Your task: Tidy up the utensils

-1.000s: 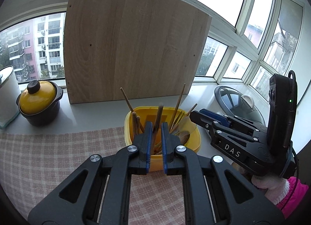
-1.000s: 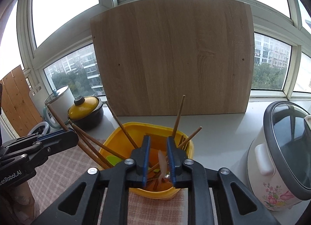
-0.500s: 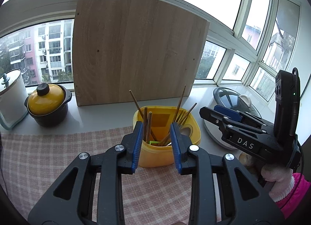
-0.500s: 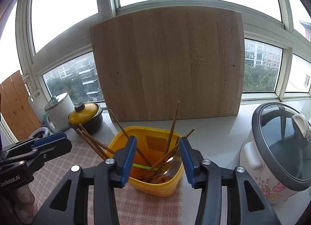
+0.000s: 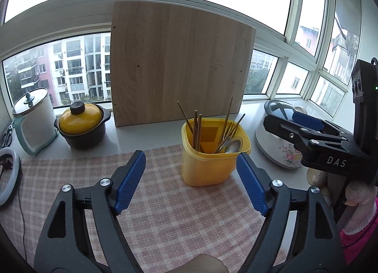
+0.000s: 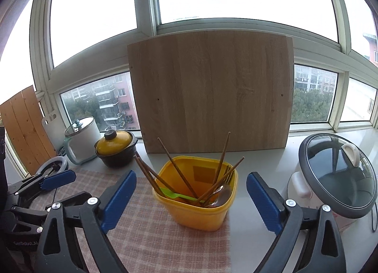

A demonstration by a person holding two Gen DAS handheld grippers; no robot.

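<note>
left hand-held gripper [image 5: 190, 181]: spread wide, nothing held | right hand-held gripper [image 6: 191, 198]: spread wide, nothing held | risk: yellow holder [image 6: 197, 198] could be tipped if leaning chopsticks [image 6: 177, 169] are knocked.

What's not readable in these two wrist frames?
- Lower ends of the chopsticks, spoon and fork: hidden by the yellow container wall, both views.
- Green utensil: type unclear, right view; unseen in the left.
- Tablecloth's near edge: cut off by both frames.
</note>
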